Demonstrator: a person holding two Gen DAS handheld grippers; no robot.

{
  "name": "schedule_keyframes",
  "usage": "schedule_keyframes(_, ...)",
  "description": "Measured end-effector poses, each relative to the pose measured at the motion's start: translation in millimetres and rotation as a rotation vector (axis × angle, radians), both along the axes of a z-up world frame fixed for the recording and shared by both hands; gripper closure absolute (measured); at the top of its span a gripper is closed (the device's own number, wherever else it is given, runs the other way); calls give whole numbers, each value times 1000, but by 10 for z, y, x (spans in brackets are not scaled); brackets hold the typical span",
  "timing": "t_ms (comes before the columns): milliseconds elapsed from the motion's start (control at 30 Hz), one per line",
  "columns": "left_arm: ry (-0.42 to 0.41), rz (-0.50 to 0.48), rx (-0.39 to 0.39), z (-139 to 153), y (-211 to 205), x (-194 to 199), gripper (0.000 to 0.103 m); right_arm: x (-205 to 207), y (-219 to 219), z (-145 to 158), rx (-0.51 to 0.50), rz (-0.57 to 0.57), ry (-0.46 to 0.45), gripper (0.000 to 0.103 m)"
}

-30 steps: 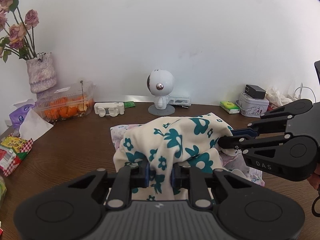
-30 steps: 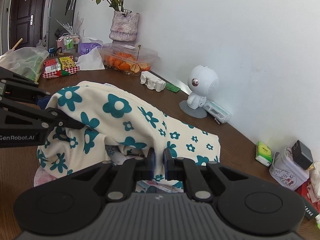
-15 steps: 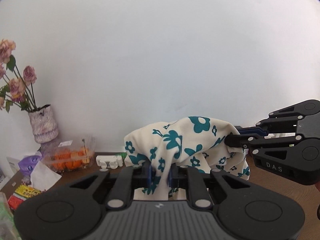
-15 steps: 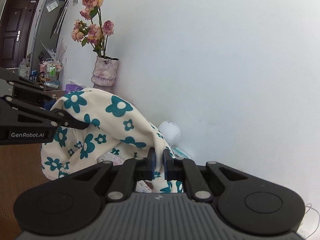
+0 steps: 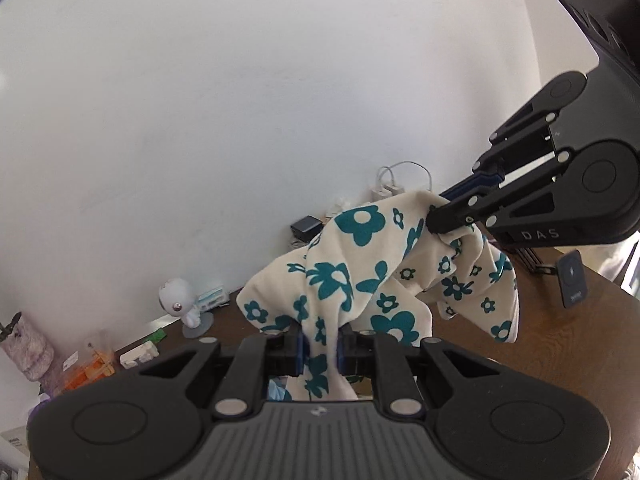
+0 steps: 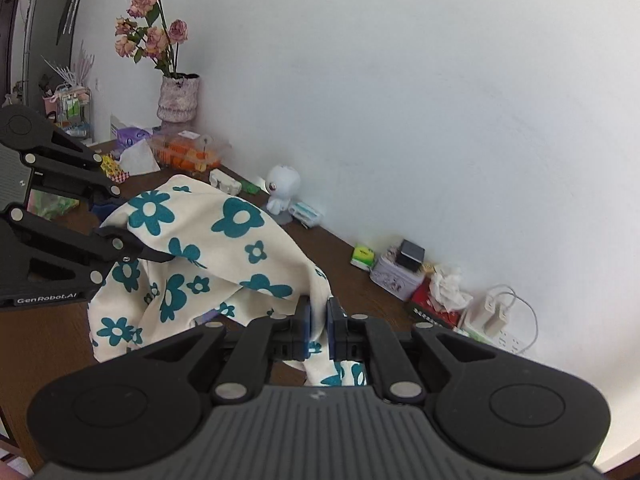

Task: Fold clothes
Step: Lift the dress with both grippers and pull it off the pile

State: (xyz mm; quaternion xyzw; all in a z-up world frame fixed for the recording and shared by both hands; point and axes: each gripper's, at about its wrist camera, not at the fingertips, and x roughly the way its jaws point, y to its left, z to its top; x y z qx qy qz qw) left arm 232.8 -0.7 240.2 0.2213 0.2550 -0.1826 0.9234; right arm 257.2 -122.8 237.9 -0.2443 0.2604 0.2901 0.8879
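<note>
A cream garment with teal flowers [image 5: 360,268] hangs in the air above the brown table [image 5: 560,340], stretched between both grippers. My left gripper [image 5: 320,346] is shut on one bunched edge of it. In the left wrist view the right gripper [image 5: 438,216] pinches the cloth's upper right corner. Seen from the right wrist, the garment [image 6: 208,248] drapes leftward; my right gripper [image 6: 318,320] is shut on its edge and the left gripper [image 6: 160,256] holds the far side. Loose folds dangle below both grips.
Along the white wall stand a small white robot figure [image 6: 282,190], a flower vase [image 6: 178,96], a clear box of oranges [image 6: 188,152], a lilac tin [image 6: 396,274], tissues and a power strip with chargers [image 6: 496,320]. A dark phone mount [image 5: 574,280] sits right.
Both grippers have risen together, lifting the flowered garment off the pile on the table. The left wrist view has rolled, so the table now slopes and the right gripper appears higher.
</note>
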Motion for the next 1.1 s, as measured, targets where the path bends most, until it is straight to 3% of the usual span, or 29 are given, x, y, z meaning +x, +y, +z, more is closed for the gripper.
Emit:
schedule_keyframes(167,56,-116,54,-328,-395,-312,90,-550,-435,-301,-96,-33,9,96)
schedule_keyframes(400,288,-253,143,-1481,-562,-804,90,-1040,-835,-1316,-173,-28,219,96)
schedule_keyframes(533,345,-268,143,-1882,-565,-1032,90,-1214,-918,-1708,-147,-22,313,95)
schedule_keyframes(633,361,-256,108,-1959,-515,-1074,89,-1240,-977,-1813,-84,-27,357,89)
schedule_keyframes(667,363,-251,93,-1960,-500,-1084,85,-1242,-1000,-1836,-61,-29,372,82)
schedule_keyframes(700,366,-249,72,-1956,-477,-1081,81,-1236,-1023,-1842,-41,-28,387,57)
schedule_keyframes(733,372,-250,45,-1943,-444,-1065,65,-1232,-1048,-1845,-20,-25,399,38)
schedule_keyframes(767,371,-251,14,-1921,-393,-1064,44,-1252,-1098,-1811,5,-12,396,35)
schedule_keyframes(800,363,-252,-22,-1888,-323,-1083,34,-1269,-1154,-1774,31,-1,392,32)
schedule_keyframes(900,316,-256,-126,-1754,-67,-1196,27,-1254,-1460,-1596,151,-25,370,18)
schedule_keyframes(967,290,-233,-187,-1688,123,-1227,13,-1206,-1675,-1497,218,-64,359,14)
schedule_keyframes(1100,305,-151,-198,-1781,363,-1100,12,-946,-2004,-1575,248,-213,375,13)
